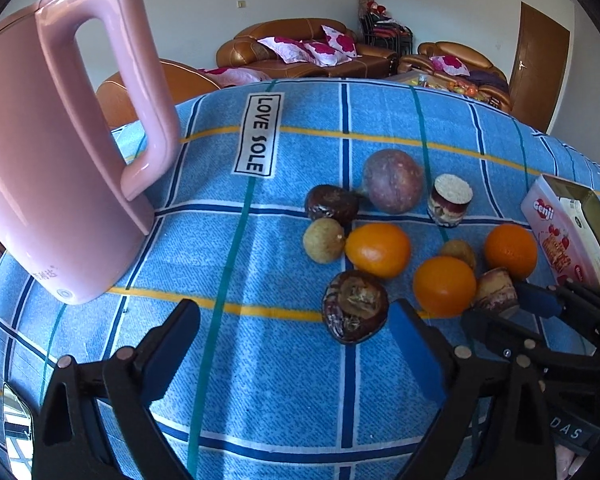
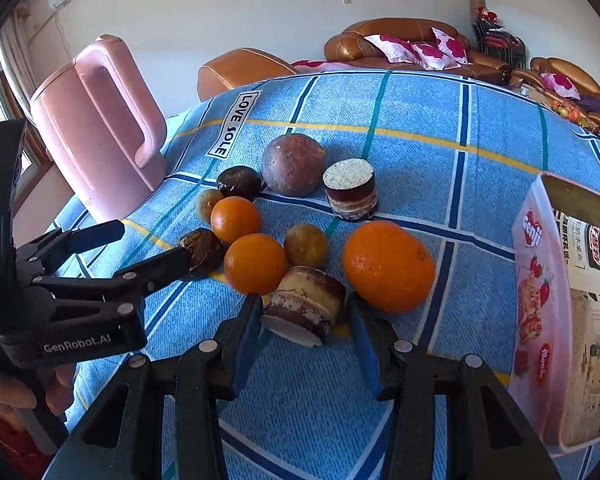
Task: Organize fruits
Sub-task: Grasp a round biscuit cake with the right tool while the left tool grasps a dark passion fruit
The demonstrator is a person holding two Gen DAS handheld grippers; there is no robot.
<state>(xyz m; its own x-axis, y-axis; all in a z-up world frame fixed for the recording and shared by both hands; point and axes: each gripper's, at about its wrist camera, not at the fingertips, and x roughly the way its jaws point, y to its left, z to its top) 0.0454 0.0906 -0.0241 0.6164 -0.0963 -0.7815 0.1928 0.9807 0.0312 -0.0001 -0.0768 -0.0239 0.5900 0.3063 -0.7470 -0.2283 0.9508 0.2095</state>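
Fruits lie clustered on a blue checked cloth (image 1: 260,360). Three oranges (image 1: 378,249) (image 1: 444,286) (image 1: 510,251), a purple passion fruit (image 1: 392,181), dark brown fruits (image 1: 355,306) (image 1: 330,204), small tan fruits (image 1: 324,239) and two cut sugarcane pieces (image 1: 449,200) (image 2: 305,305). My left gripper (image 1: 296,344) is open; the dark fruit lies just ahead of its right finger. My right gripper (image 2: 304,322) is open with its fingers on either side of the near sugarcane piece, and it also shows in the left wrist view (image 1: 508,308).
A pink kettle (image 1: 56,152) stands at the left of the table. An open pink Genji snack box (image 2: 560,300) stands at the right. Brown sofas with pillows (image 1: 300,48) are behind the table.
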